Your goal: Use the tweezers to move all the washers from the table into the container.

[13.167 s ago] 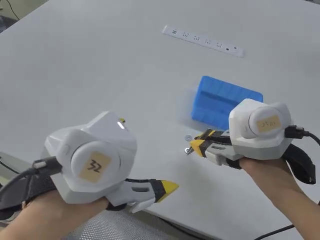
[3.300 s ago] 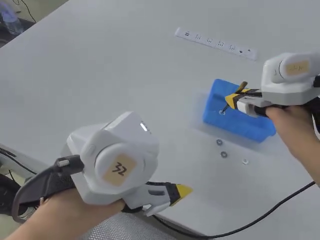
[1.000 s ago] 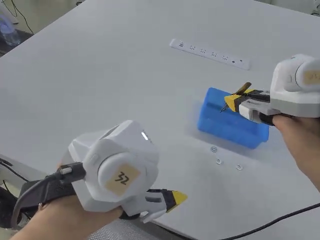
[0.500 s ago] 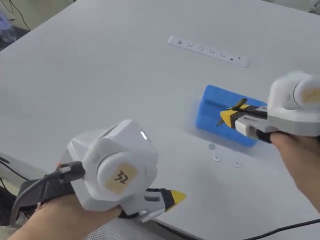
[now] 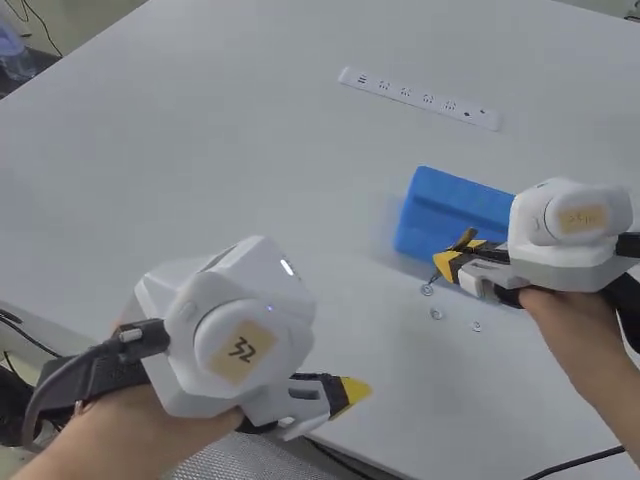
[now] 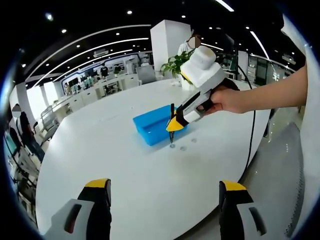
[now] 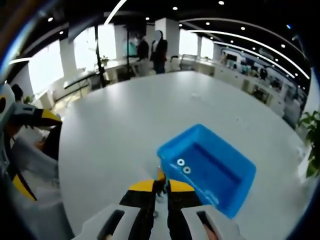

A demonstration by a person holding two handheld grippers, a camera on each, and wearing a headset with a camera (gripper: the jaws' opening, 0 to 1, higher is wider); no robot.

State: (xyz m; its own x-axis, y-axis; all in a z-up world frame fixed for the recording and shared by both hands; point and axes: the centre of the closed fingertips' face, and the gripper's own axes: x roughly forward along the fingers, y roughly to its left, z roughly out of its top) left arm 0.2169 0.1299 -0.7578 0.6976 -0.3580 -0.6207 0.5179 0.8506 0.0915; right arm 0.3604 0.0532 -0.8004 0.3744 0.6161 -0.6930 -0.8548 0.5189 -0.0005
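Note:
Three small metal washers lie on the white table in front of the blue container (image 5: 455, 205): one washer (image 5: 427, 290) is nearest it and two more washers (image 5: 436, 314) sit just beyond. My right gripper (image 5: 447, 263) is shut on the tweezers (image 5: 462, 243). In the left gripper view the tweezers (image 6: 171, 131) point down at the nearest washer (image 6: 172, 146); I cannot tell if they touch. In the right gripper view the container (image 7: 220, 187) holds two washers (image 7: 181, 162). My left gripper (image 5: 345, 392) hovers open near the table's front edge, holding nothing.
A white power strip (image 5: 420, 98) lies at the back of the table. A black cable (image 5: 590, 458) runs along the front right. The table edge (image 5: 330, 450) is just under my left gripper.
My right gripper has come down and toward me from over the container to the washers on the table in front of it. The left gripper has stayed put.

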